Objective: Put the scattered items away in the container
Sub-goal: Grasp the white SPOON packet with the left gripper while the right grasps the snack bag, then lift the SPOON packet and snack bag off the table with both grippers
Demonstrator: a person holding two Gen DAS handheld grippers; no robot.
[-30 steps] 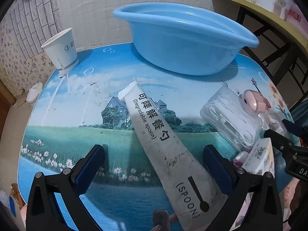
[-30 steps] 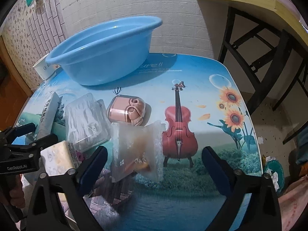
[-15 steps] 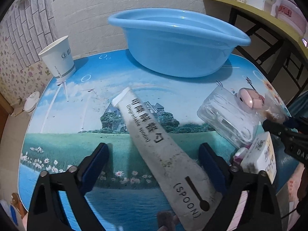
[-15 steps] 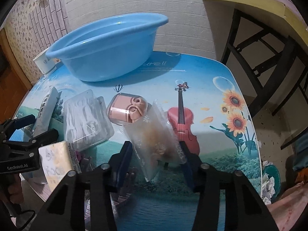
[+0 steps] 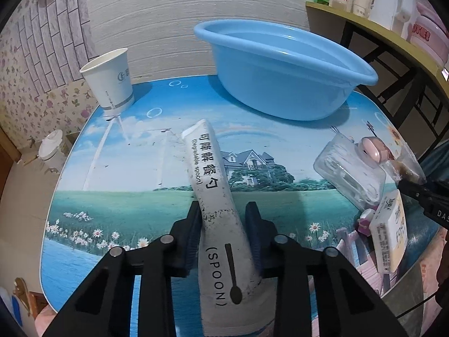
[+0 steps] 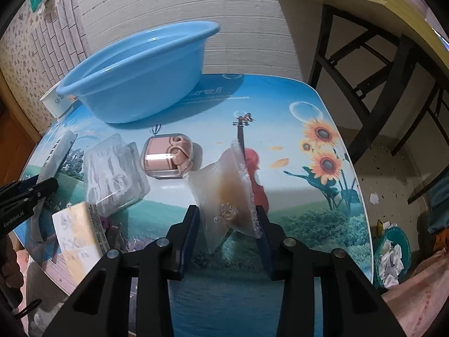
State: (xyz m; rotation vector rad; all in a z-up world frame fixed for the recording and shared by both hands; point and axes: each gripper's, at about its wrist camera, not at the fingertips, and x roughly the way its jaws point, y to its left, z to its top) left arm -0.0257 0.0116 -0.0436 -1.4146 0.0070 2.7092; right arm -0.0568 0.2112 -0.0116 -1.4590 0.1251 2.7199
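My left gripper is shut on a long white spoon packet printed "SPOON", its far end tilted up off the table. My right gripper is shut on a clear plastic bag with brownish contents, raised on edge. The blue basin stands at the table's back; it also shows in the right wrist view. On the table lie a clear box of white picks, a pink earbud case and a yellow-white tissue pack.
A white paper cup stands at the back left corner of the picture-printed table. A yellow shelf on black legs stands to the right. A bin with crumpled paper sits on the floor at right.
Both grippers have closed from wide open. The left now clamps the spoon packet and has turned it upright. The right clamps the clear bag and has lifted it on edge.
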